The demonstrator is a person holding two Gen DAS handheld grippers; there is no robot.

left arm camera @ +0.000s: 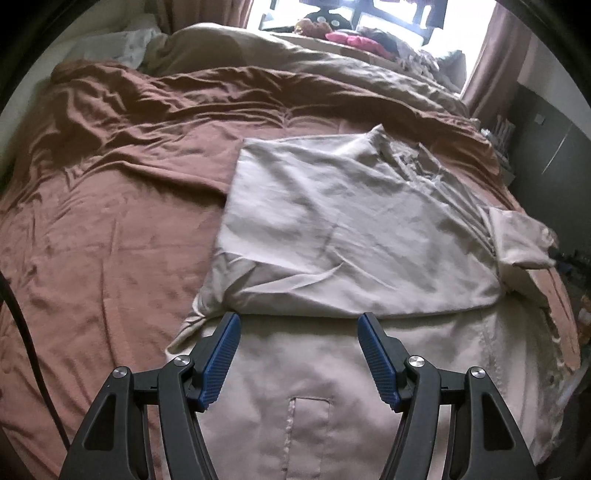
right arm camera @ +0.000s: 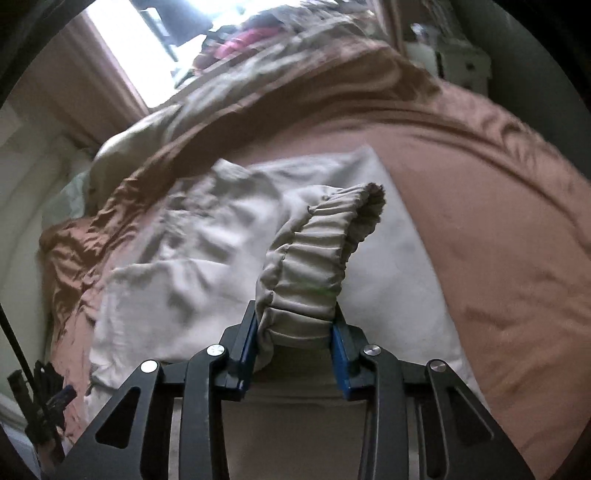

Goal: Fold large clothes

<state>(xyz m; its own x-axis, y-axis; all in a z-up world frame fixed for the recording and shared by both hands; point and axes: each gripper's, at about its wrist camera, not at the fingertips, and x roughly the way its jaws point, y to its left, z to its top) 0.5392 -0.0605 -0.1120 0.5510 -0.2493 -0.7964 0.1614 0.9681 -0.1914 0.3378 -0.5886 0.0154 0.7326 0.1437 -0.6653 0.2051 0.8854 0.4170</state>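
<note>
Left jaws spread, empty, of left gripper (left arm camera: 299,325) hovering just short of the folded edge of the pale trousers (left arm camera: 351,229) on the bed (left arm camera: 92,221). Right gripper (right arm camera: 293,325) – pinching the gathered elastic waistband (right arm camera: 321,254), lifted ahead. Light, limp, non-slippery cloth – best gripped at waistband and hem corners.

A rumpled brown bedspread (left arm camera: 110,229) covers the bed. A beige duvet (left arm camera: 332,62) lies bunched along its far side. Beyond that, a bright window (left arm camera: 388,14) with brownish curtains (left arm camera: 491,55), and pink items (left arm camera: 351,38) heaped before it. A dark cabinet (left arm camera: 554,147) stands far right.
</note>
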